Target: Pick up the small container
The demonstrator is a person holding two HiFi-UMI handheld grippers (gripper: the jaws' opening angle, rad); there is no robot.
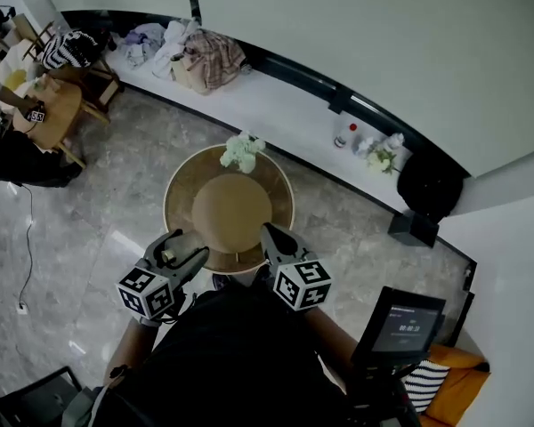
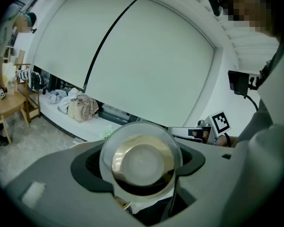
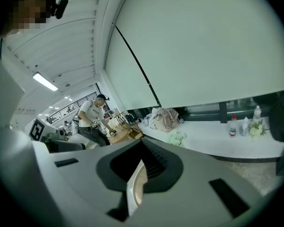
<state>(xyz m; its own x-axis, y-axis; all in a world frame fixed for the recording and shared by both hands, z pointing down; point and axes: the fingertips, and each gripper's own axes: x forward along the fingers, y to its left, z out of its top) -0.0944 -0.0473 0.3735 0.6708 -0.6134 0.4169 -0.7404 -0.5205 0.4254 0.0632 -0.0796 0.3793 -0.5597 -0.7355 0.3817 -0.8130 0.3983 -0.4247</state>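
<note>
left tongs (image 1: 182, 247) gripping small container (image 2: 143, 162): round, clear wall, gold-cream base | right tongs (image 1: 273, 237) clamped on thin disc (image 3: 135, 188)

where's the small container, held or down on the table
Held: the small container sits clamped between the jaws of the left hand-held gripper.

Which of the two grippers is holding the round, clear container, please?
The left gripper: its jaws clamp the round clear container with the gold inner ring. The right gripper holds only a thin piece seen edge-on.

Clear small container (image 2: 142, 162) with gold base, white-gold thin disc (image 3: 135, 188), brown table (image 1: 231, 210)
</note>
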